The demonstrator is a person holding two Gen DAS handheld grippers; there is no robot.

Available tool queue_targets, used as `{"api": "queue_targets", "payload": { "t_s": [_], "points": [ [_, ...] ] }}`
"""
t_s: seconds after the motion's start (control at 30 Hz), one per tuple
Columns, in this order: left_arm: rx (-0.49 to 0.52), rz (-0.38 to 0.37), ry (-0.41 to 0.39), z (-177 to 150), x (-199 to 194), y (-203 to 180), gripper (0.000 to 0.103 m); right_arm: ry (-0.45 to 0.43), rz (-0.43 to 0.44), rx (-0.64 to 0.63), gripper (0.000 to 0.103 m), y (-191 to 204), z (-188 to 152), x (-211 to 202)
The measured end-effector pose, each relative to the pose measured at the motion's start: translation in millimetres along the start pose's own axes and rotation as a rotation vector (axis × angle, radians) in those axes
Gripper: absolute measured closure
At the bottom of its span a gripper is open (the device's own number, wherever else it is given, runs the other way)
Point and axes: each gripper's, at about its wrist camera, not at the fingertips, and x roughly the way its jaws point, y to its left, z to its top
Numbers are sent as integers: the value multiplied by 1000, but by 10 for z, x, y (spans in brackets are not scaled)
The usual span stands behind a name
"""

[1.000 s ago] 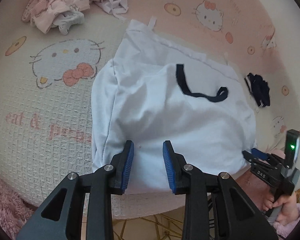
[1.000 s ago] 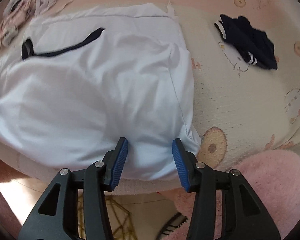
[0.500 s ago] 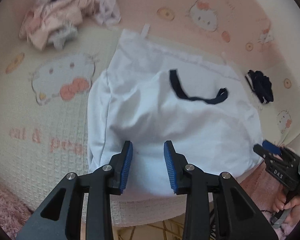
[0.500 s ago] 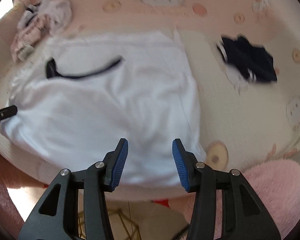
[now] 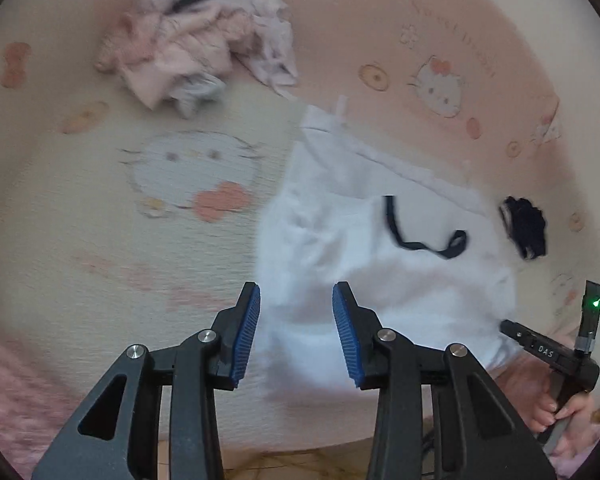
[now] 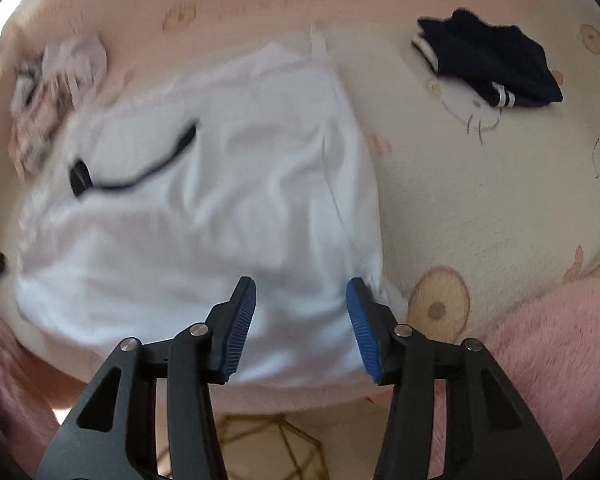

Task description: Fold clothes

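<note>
- Left gripper [image 5: 296,332]: jaws spread, empty, over the near left edge of the white cotton garment with navy trim [image 5: 380,264], which lies half folded at the near edge of the cream cartoon-print mat [image 5: 100,220].
- Right gripper [image 6: 301,316]: spread, empty, at the garment's near right corner.
- Judgement: between folds; next, both pinch the near hem.

White garment [image 5: 380,272]: plain white, with a dark navy strap [image 5: 424,236] lying across it. Bed cover [image 5: 100,208]: cream waffle weave with a pink band at the far side, printed with white cat faces with pink bows, beige doughnuts and pink lettering. Folded dark garment [image 6: 492,72]: navy, white stripes at one edge. Clothes pile [image 5: 196,48]: pale pink, white, some grey, possibly black-striped; blurred. Left tongs [image 5: 296,332] and right tongs [image 6: 300,320]: black arms, blue ribbed pads. Fluffy fabric [image 6: 560,340]: pink
</note>
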Motion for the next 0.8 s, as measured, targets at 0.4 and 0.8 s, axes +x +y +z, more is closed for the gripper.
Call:
{"api": "queue_targets", "payload": {
  "t_s": [0.4, 0.8],
  "points": [
    [351, 19, 284, 239, 726, -522, 61, 82, 35, -276, 55, 582, 459, 445],
    [235, 4, 104, 936, 395, -40, 56, -7, 227, -17, 43, -331, 969, 97]
  ]
}}
